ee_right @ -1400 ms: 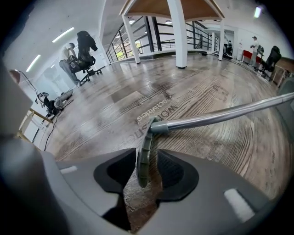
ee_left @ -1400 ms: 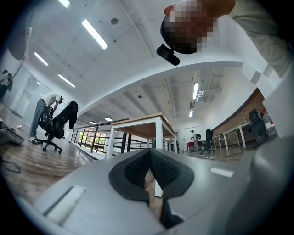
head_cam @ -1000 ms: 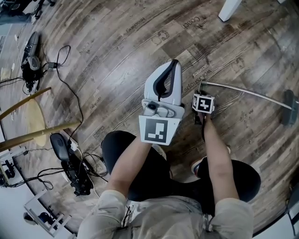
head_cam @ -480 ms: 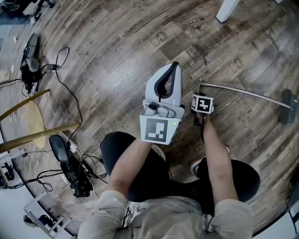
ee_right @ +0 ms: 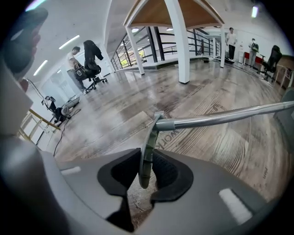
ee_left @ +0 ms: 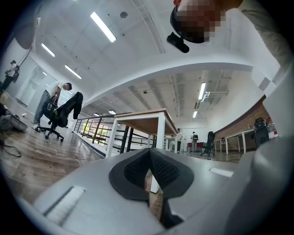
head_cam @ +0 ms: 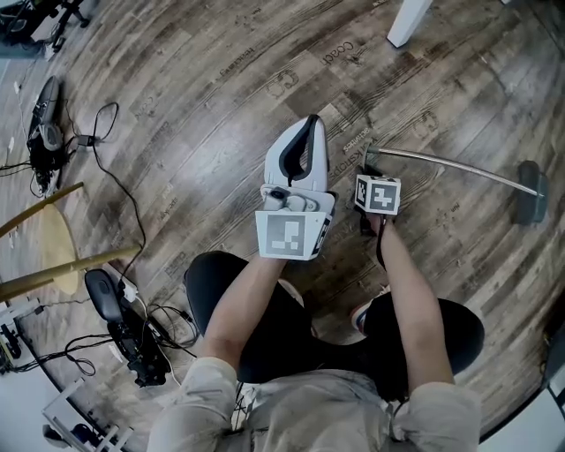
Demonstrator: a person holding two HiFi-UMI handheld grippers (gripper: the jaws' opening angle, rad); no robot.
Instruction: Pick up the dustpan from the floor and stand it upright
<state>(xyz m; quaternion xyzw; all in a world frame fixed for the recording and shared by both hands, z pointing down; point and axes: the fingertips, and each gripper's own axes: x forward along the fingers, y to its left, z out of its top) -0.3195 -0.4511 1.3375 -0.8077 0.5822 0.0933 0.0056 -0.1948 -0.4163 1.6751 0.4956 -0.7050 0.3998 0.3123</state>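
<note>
Head view: cable clutter L, white tbl leg beyond dustpan.

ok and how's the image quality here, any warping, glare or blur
Head view: heavy fisheye, the floor bows near the edges; light even. Left gripper view: ceiling light strips blow out white; the left claw is slightly soft up close. Right gripper view: glare from the windows washes the floor; the dustpan handle looks bowed.

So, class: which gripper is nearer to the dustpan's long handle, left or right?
Right. The right gripper, whose jaws have just been closing, clamps the end of the handle. The left gripper, shut and empty, hovers beside that end, clear of it.
</note>
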